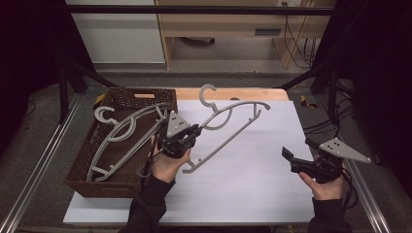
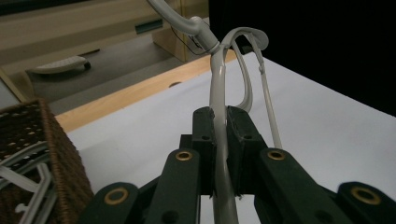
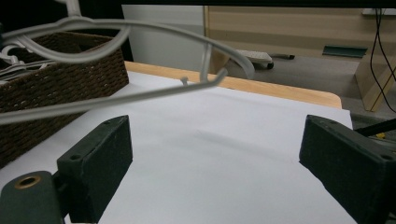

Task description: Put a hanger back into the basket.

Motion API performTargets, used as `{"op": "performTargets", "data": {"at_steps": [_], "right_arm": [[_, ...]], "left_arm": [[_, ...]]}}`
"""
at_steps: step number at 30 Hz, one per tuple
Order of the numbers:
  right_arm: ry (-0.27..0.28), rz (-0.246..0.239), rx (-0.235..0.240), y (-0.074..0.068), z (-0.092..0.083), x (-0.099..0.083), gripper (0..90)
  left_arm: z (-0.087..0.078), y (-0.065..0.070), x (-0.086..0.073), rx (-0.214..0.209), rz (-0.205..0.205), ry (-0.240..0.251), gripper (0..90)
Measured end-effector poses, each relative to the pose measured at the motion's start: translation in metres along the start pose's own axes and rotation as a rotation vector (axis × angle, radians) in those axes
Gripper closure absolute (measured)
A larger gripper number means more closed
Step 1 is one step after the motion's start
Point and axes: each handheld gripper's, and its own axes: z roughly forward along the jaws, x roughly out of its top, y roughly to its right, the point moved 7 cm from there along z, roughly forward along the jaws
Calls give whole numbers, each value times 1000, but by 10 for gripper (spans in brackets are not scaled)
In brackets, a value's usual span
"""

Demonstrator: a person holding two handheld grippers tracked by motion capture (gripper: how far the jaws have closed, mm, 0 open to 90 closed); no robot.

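A grey plastic hanger (image 1: 228, 127) hangs in the air just right of the wicker basket (image 1: 92, 184), tilted, its hook pointing away at the far end, its lower bar slanting down toward the basket's near corner.

The right gripper (image 3: 215, 172) has its two black jaws standing wide apart, one at the lower left and one at the lower right, and nothing is between them. Under them lies a white sheet (image 3: 219, 154) that covers the table (image 3: 285, 92); a strip of bare wood shows along the far edge of the table. A grey hanger (image 3: 140, 95) is in the air above the left part of the sheet, and its long bar goes out at the left side. A brown woven basket (image 3: 60, 84) stands at the left edge of the table, with more grey hangers (image 3: 14, 58) inside it.
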Motion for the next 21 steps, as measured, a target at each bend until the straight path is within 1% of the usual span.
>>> {"op": "performTargets", "data": {"at_steps": [6, 12, 17, 21], "right_arm": [[4, -7, -1, 0, 1, 0, 94], [3, -8, -1, -1, 0, 1, 92], [4, -9, -4, -1, 0, 1, 89], [-2, -10, -7, 0, 1, 0, 89]], "left_arm": [[-22, -16, 12, 33, 1, 35, 822], [-43, -33, 20, 68, -14, 74, 822], [-61, -49, 22, 101, -19, 92, 822], [-75, -65, 20, 128, -42, 109, 821]]}}
